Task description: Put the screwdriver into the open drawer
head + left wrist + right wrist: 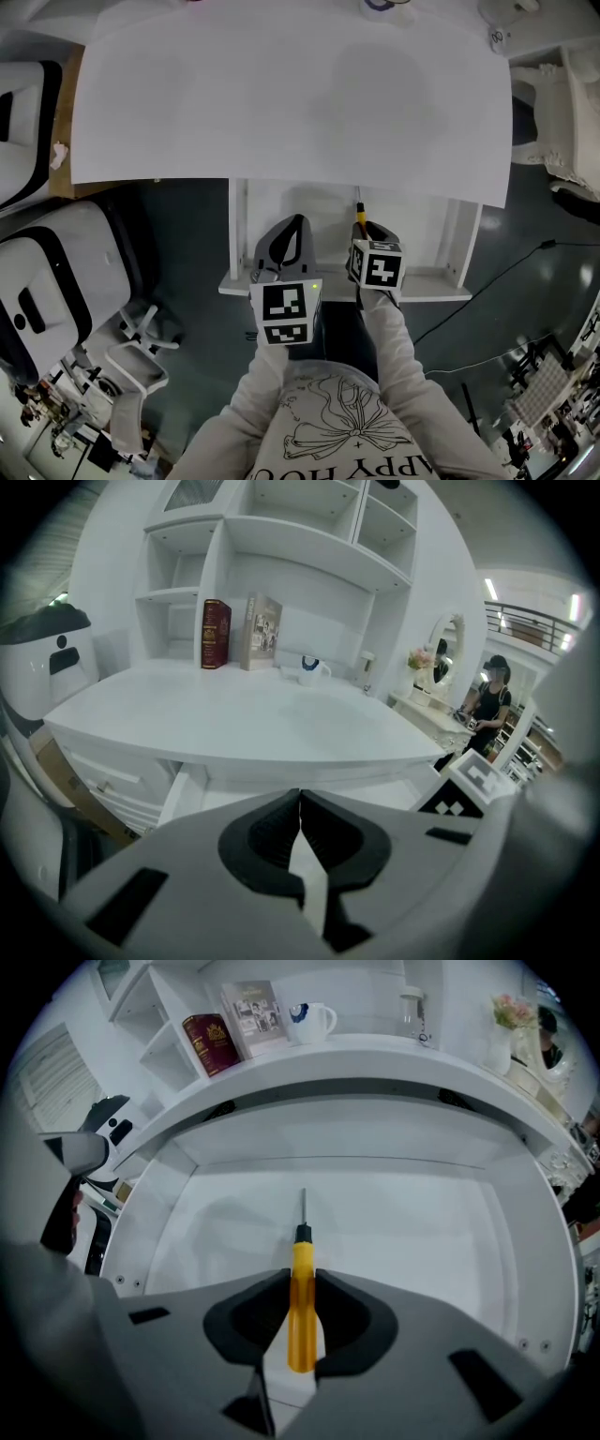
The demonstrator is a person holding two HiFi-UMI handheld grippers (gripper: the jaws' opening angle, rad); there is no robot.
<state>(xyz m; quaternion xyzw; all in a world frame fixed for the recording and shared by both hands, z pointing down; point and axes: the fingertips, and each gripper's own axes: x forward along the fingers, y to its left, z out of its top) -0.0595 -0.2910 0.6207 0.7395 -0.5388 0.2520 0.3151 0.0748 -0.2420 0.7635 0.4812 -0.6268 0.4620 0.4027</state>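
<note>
1. You are holding the screwdriver (pixel 302 1269) in your right gripper (pixel 301 1286). Its fingers are clamping the yellow handle, and the shaft is pointing down over the open drawer (pixel 412 1222) beneath the surface (pixel 281 94).
2. Your left gripper (pixel 300 808) is hanging alongside, fingers together on nothing.
3. You are at the placing step, by my reading. The next move is calling for bringing the tool low onto the drawer floor, then parting the fingers.
4. Whether the tip is touching the floor is not showing. In the head view the gripper is covering most of the tool.
</note>
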